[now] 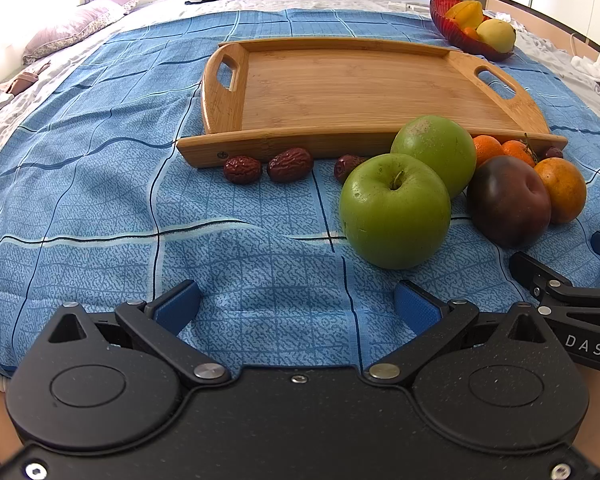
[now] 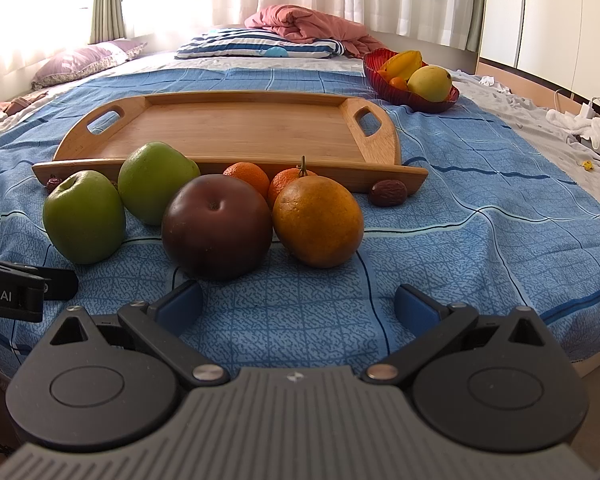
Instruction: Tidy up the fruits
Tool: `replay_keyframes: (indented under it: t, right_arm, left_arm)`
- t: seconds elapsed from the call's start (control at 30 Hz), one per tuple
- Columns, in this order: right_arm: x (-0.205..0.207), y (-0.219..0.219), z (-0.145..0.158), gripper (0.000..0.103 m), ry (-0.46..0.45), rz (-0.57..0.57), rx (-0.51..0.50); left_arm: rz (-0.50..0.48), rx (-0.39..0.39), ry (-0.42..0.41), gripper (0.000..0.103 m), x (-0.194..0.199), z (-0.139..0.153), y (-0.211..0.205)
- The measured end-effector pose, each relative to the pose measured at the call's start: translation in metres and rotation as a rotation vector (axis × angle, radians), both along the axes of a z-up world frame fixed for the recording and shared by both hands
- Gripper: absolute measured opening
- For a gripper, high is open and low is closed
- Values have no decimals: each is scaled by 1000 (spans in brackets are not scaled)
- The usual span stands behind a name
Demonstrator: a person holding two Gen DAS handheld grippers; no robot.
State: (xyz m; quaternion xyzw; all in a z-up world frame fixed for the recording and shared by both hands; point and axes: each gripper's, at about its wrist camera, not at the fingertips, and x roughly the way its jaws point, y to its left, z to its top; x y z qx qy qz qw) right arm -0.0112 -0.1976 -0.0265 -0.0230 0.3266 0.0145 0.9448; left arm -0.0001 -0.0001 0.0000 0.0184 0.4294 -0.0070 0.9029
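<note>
A bed covered with a blue checked bedspread fills both views, with a striped pillow and a bundled pink blanket at its far end. A bare bamboo tray with cut-out handles lies flat in the middle of the spread. Beyond its far right corner sits a red glass bowl holding yellow fruit. The loose fruit lies on the cloth just in front of the tray's near rim: two green apples, the nearer one touching the farther one; beside them a dark red apple pressed against a large orange; and behind that pair two small tangerines close to the rim. Wrinkled red dates rest along the rim, and another date lies near the tray's right corner. The left gripper hovers low over the cloth near the front green apple, its blue-padded fingers spread wide and holding nothing. The right gripper sits just short of the dark apple and the orange, likewise wide apart and empty.
</note>
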Motion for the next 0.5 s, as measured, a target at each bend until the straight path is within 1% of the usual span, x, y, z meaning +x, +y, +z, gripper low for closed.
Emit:
replay_keyframes:
  t: [0.5]
  right_arm:
    - [-1,2,-1,103,-1,1,-1]
  left_arm:
    - [3,2,-8,103,0,0,0]
